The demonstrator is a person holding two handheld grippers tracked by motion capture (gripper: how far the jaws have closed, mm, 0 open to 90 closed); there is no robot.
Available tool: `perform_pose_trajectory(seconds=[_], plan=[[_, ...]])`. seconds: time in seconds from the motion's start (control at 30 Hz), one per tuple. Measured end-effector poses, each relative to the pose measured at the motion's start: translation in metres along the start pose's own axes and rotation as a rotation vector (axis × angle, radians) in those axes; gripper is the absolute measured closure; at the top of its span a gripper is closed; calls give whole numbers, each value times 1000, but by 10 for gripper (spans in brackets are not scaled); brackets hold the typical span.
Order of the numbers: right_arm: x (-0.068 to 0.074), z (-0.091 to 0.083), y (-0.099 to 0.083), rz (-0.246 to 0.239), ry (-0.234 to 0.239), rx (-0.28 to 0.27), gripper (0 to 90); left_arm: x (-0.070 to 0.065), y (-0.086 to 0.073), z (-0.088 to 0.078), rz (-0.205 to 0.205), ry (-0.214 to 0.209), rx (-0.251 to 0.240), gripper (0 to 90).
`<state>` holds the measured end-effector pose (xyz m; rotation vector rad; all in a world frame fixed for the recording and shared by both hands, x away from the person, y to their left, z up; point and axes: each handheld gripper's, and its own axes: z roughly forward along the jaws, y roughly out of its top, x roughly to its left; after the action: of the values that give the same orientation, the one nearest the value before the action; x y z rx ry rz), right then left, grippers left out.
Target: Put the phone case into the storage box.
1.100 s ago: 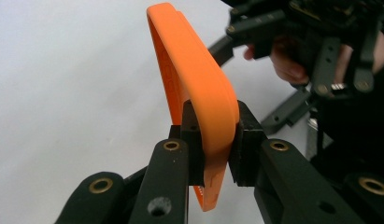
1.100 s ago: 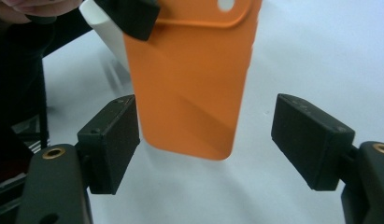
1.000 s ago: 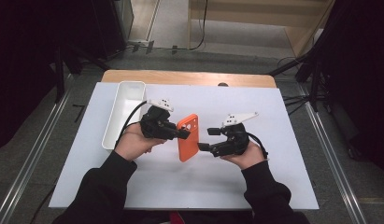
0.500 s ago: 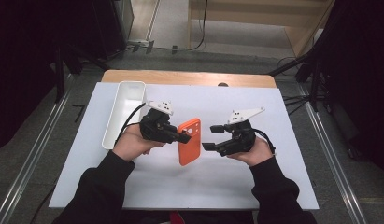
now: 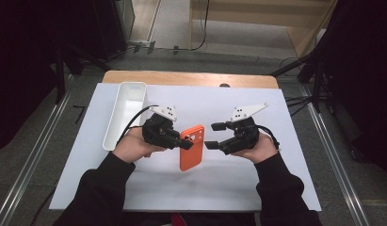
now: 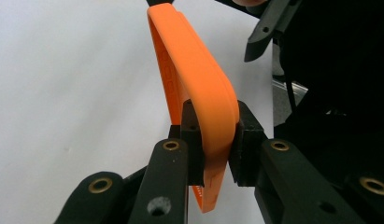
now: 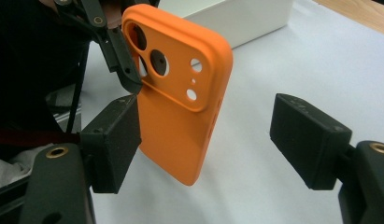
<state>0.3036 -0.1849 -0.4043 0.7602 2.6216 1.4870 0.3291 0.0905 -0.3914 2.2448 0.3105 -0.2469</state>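
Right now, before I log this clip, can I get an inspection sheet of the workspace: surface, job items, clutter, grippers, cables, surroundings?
Surface: white sheet covering a wooden table; wood bare along the far edge.
Job's things: orange phone case, empty, camera cutouts visible in the right gripper view; held off the sheet.
Clutter: long white tray at the left, looks empty; small dark object at the far edge, too small to identify.
Grippers: left gripper clamped on the case's edge; right gripper open, jaws apart either side of the case, not touching.
Cables: black cable looping from the left gripper; another behind the right.
Surroundings: grey floor, metal rails both sides, dark stands, wooden furniture beyond.
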Motion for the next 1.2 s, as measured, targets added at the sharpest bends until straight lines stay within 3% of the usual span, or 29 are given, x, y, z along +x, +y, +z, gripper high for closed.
perform_pose_trajectory(seconds=[0.7, 1.2], plan=[[-12, 5, 13, -61, 76, 24, 247, 3, -3, 9, 0, -52, 16, 786], [-10, 15, 17, -93, 129, 52, 281, 1, -4, 14, 34, -84, 29, 786]])
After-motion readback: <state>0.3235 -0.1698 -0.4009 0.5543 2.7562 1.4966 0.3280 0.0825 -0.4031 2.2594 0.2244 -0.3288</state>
